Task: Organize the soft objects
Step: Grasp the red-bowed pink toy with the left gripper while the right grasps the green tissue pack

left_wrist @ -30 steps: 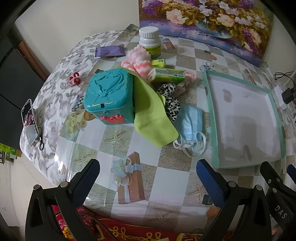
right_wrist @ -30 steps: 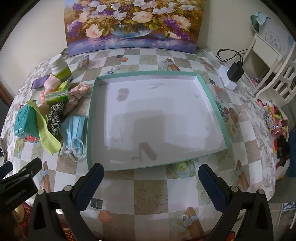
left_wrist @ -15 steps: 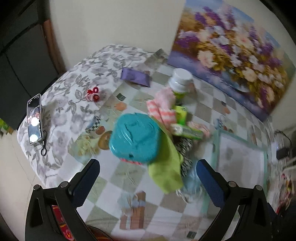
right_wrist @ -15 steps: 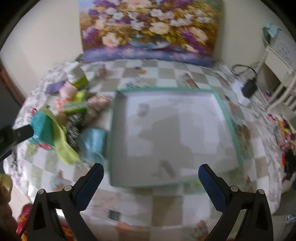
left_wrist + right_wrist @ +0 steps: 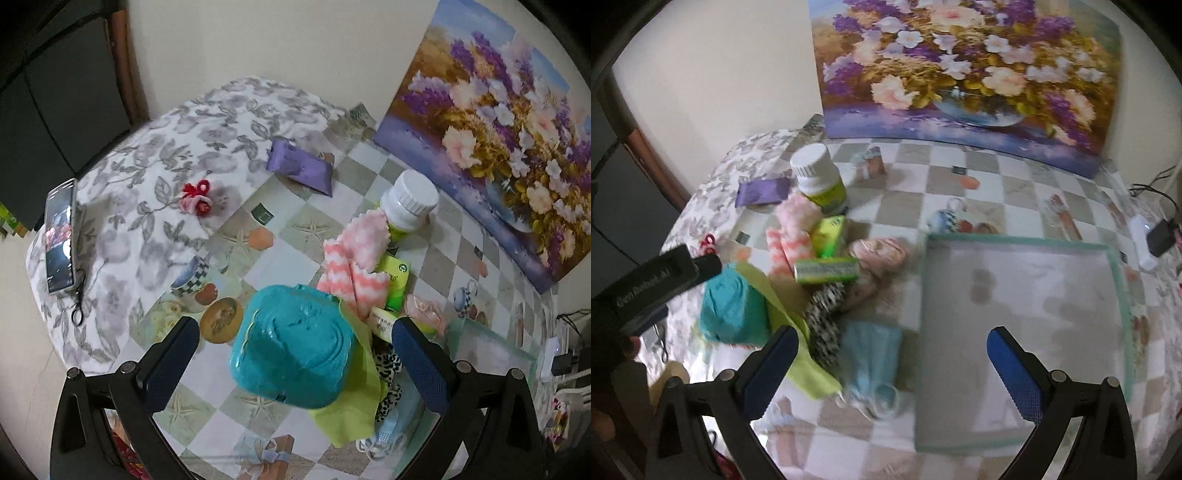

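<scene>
At the far left of the table, in the left wrist view, a phone (image 5: 59, 240) lies on the grey floral cloth (image 5: 147, 177) near the edge. Further right sits a small red hair tie (image 5: 197, 201), then a purple pouch (image 5: 299, 168) near the wall.

The left gripper (image 5: 295, 350) hangs over the pile of things with its jaws wide apart and nothing between the pads; a teal box (image 5: 291, 350) sits below the gap. A lime cloth (image 5: 354, 398) comes out from under the box's right side. Behind the box lie pink socks (image 5: 354, 258), one fuzzy and one zigzag, leaning against a white-capped bottle (image 5: 408, 201) and a green carton (image 5: 395, 280).

In the right wrist view, a leopard scrunchie (image 5: 825, 317) lies just right of the lime cloth, with a second green carton (image 5: 825, 270) above it and a pale pink bundle (image 5: 879, 251) beside that. A blue face mask (image 5: 873, 358) lies in front of the scrunchie, close to the left rim of the tray (image 5: 923, 295).

The right gripper (image 5: 890, 373) hovers with its jaws spread wide and empty, the left finger over the lime cloth and the right finger over the tray. The white tray floor holds none of the soft things. A flower painting (image 5: 964, 70) leans on the wall behind, and a charger (image 5: 1160, 238) rests at the far right.
</scene>
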Motion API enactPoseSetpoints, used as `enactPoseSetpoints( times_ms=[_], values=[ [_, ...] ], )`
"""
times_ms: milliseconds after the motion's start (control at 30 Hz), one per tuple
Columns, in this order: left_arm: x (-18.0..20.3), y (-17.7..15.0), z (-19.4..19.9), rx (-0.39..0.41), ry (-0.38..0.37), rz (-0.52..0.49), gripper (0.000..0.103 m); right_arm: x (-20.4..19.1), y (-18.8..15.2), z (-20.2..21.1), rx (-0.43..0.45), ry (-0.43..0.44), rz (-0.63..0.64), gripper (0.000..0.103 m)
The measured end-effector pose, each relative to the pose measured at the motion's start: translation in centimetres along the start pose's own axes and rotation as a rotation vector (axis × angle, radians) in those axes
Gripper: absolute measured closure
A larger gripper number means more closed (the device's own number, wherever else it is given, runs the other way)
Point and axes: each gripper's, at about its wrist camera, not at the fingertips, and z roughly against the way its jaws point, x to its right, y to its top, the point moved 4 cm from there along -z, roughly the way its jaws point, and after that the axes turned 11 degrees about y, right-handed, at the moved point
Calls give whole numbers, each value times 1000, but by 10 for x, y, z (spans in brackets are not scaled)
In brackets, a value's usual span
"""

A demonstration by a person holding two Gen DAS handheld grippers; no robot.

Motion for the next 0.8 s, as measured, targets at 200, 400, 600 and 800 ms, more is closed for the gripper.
enactPoseSetpoints(
  times_ms=[200,400,600,800],
  values=[
    [4,18,-19,-55,60,-16,0,-7,19,-32,-47,65,-10,0],
    [-7,33,-41,-110,45,22,0,-12,24,-66,-109,97,7,0],
    [-61,60,-69,-131,113,84,0,-15,25,-92,-154,152,2,1],
    [-107,92,-95,-140,135,83,0,-18,23,-112,-189,192,-9,13]
  ],
)
